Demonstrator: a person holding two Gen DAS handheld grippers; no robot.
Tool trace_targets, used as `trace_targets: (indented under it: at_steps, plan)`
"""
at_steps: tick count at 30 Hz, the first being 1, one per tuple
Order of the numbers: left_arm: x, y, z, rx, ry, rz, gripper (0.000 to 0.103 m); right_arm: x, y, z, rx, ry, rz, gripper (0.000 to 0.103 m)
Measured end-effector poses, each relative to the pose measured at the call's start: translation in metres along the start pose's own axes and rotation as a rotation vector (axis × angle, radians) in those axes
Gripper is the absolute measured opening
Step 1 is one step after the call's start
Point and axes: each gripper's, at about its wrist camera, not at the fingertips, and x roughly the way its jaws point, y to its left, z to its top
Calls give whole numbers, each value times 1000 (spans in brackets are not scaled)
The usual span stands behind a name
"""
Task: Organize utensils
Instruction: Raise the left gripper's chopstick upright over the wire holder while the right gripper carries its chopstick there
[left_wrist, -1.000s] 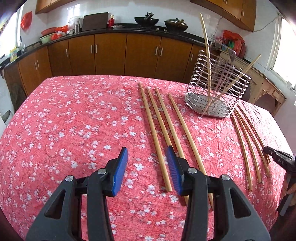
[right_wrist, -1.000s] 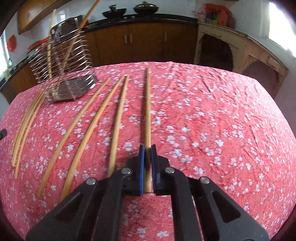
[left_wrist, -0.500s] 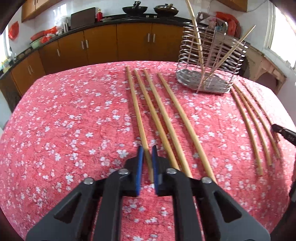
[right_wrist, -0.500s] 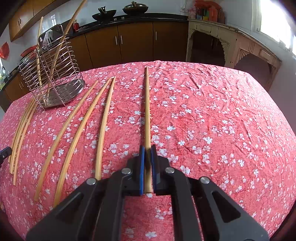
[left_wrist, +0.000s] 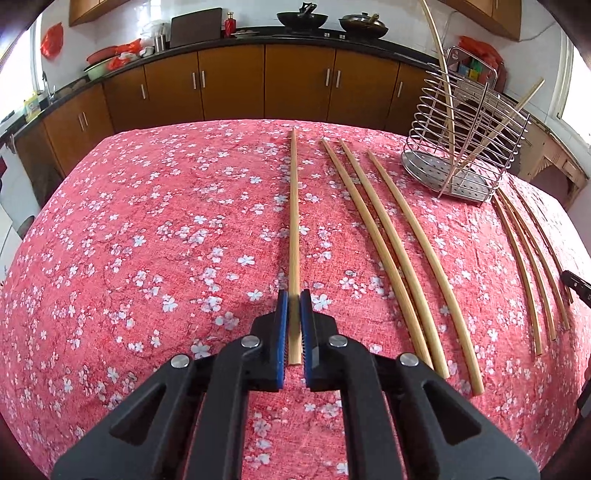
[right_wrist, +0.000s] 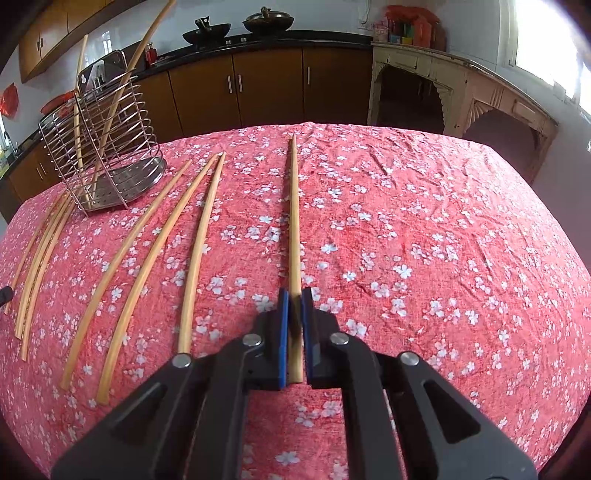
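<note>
On the red flowery tablecloth (left_wrist: 147, 258) both grippers are busy at once, each pinching the near end of a bamboo chopstick. The left gripper (left_wrist: 294, 310) has its blue pads squeezed tight on the left chopstick (left_wrist: 294, 221), which runs straight off toward 12 o'clock in its view. The right gripper (right_wrist: 294, 310) is clamped the same way on the right chopstick (right_wrist: 294, 221), also pointing at 12.

Why grab at the very end? My guess: it leaves nearly the whole stick free out front, so the far tip can be steered into the wire utensil holder (left_wrist: 465, 147) without the fingers bumping the rim. That holder sits around 2 o'clock from the left gripper and around 10 o'clock from the right one, with two sticks already leaning inside it, so the job looks only partly done.

Loose ones are laid out in neat rows, probably to keep each easy to pick singly: a group of three chopsticks (left_wrist: 402, 251) just beside the left grip at 1 to 2 o'clock, and a thinner bundle (left_wrist: 532, 258) further over near the table edge.

Both grippers tilt steeply down toward the table, sticks looking barely off the cloth, if at all.
</note>
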Motion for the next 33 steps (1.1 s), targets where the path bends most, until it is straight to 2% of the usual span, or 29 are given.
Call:
trace_targets:
  at_steps: [15,21,26,33]
  plan:
    - [1,1,0,-12,-3,4,7,-1,0,0,6,5,12,8]
    - [-9,4,-7,-15,-18,-10,7,-14,-4,-8,7,-16,28,8]
    - [-42,9,-8,-1,-119,-24,7,-56,-9,-9,-11,-137,17,8]
    - [-114,21,6,-17,-337,-64,7,-119,-16,8,-8,-327,6,8]
